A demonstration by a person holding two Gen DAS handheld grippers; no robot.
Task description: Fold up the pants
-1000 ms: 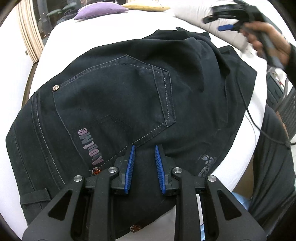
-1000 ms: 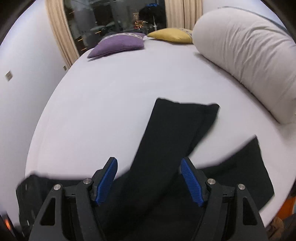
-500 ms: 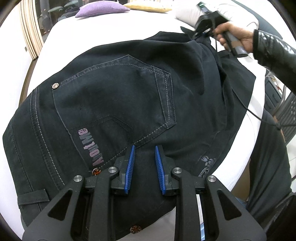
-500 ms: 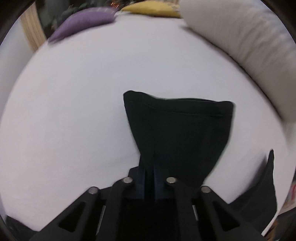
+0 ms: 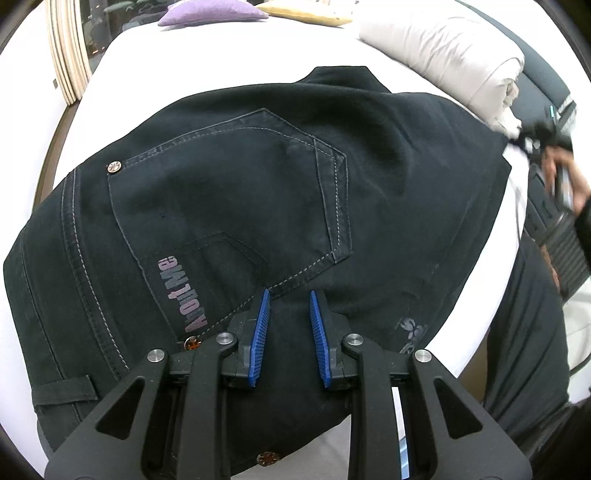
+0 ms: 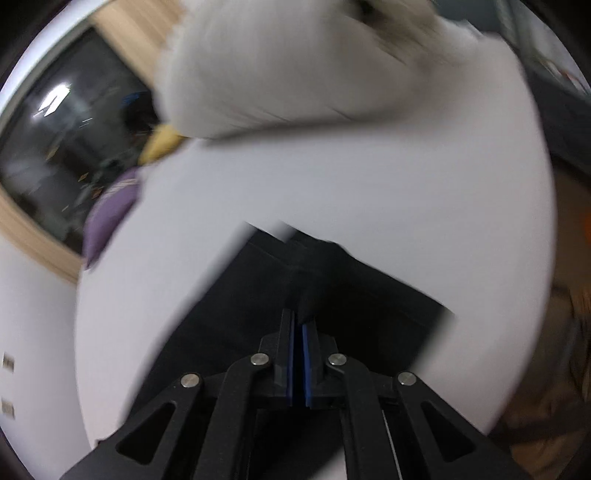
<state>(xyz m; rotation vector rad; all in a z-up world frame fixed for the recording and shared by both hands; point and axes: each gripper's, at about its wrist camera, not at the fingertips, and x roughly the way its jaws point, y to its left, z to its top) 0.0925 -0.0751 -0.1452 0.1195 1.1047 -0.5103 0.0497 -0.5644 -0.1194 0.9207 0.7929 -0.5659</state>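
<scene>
Black jeans point(image 5: 240, 192) lie on the white bed, back pocket up, with "About Me" printed near the waistband. My left gripper point(image 5: 288, 299) hovers over the seat by the pocket's lower edge, its blue pads slightly apart and empty. My right gripper point(image 6: 298, 325) is shut on the jeans' leg fabric point(image 6: 332, 288); that view is blurred. In the left wrist view the right gripper point(image 5: 543, 136) shows blurred at the far right edge, held by a hand, at the end of the stretched leg.
The white bed point(image 5: 207, 70) carries a purple cushion point(image 5: 210, 14) and a yellow cushion point(image 5: 303, 13) at its far end. A rolled white duvet point(image 5: 450, 55) lies at the right. A striped curtain point(image 5: 66, 55) hangs at the left. The person's leg point(image 5: 524, 350) stands by the bed's right side.
My right gripper closed on the leg fabric and has pulled it to the right, toward the bed's side. The left gripper has stayed over the seat.
</scene>
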